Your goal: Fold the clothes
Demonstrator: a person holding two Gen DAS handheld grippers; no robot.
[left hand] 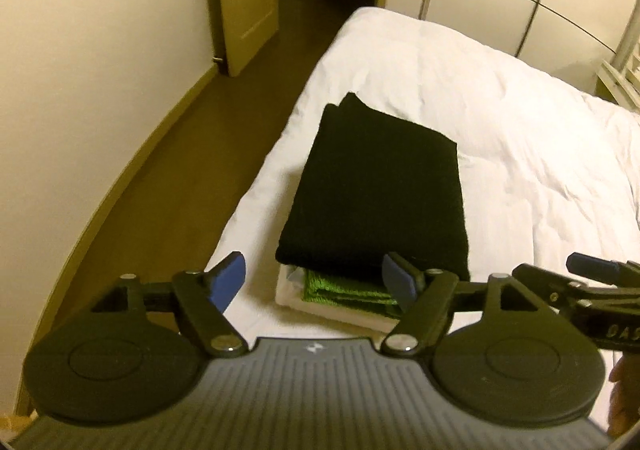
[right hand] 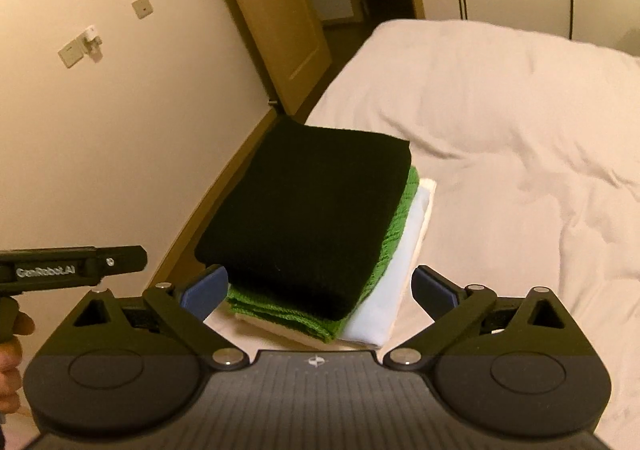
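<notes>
The left tongs (left hand: 316, 284) hang released, the blue pads spread wide with nothing between them, just short of the near end of the stack. The right tongs (right hand: 318, 290) are likewise released and empty, and are held beside the left pair, facing the same end of the pile.

Ahead of both lies the stack of folded clothes: a black garment (left hand: 372, 189) on top, a green knit (right hand: 400, 217) beneath it, and a white piece (right hand: 408, 242) at the bottom. The pile sits on the bed (left hand: 520, 137), close to the bed's left edge, with the floor and the wall just beyond that edge. The rest of the white sheet shows only creases; no unfolded garment is in view.

The folding looks largely done, and the step in hand is probably tidying the pile. The lower layers stick out past the black one at the near end and on the right side. To square them well, both tongs should stay released and nudge the protruding edges inward with the pads, gently, since the knit could bunch. Pushing toward the bed's left edge risks sliding the pile off.
</notes>
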